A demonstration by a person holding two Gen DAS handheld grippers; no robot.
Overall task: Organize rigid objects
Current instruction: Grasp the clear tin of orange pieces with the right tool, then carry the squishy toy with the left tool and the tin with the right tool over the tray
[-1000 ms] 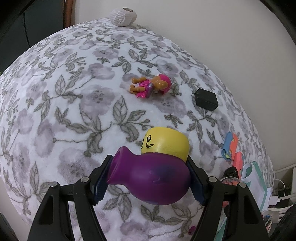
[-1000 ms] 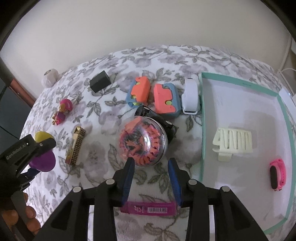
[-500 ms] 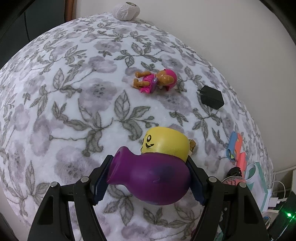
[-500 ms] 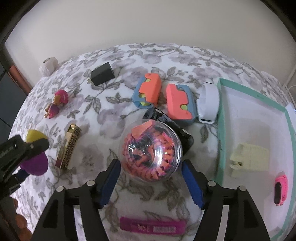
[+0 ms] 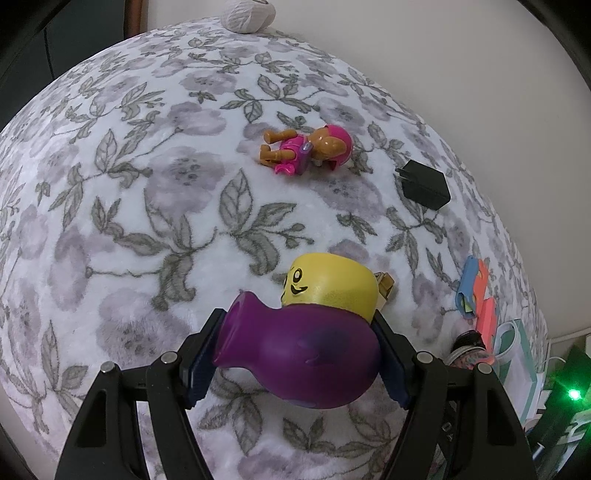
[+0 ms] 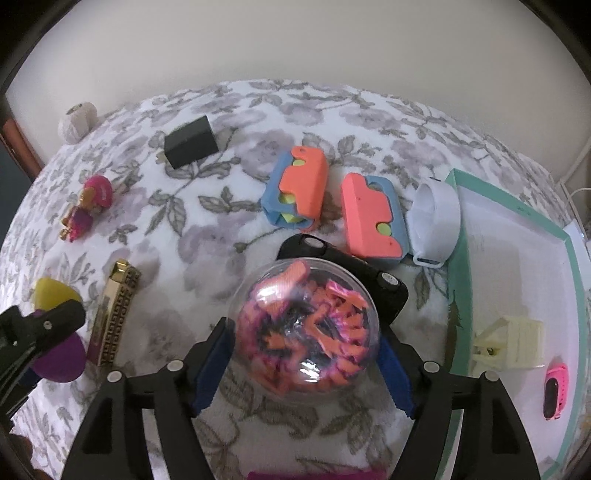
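Purple-and-yellow toy figure [image 5: 306, 354] being clamped between the left gripper [image 5: 295, 362] pads, left of the clear ball [image 6: 306, 328], ball being straddled by the right gripper [image 6: 304, 360], jaws having just been opening, no firm contact discernible.

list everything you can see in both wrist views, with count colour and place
toy figure: 1, purple body, yellow head, in the left gripper
clear ball: 1, orange-pink-black filling, between the right gripper's fingers
dog figure: 1, pink and brown, lying on the blanket
black cube: 1, far side of blanket
gold bar: 1, beside the toy figure
block toys: 2, orange and blue, mid blanket
white band: 1, by the tray
black case: 1, behind the ball
tray: 1, teal rim, right
cream clip: 1, in tray
pink watch: 1, in tray
white ball: 1, far edge
blanket: 1, floral
left gripper: shut on toy figure
right gripper: jaws just opened
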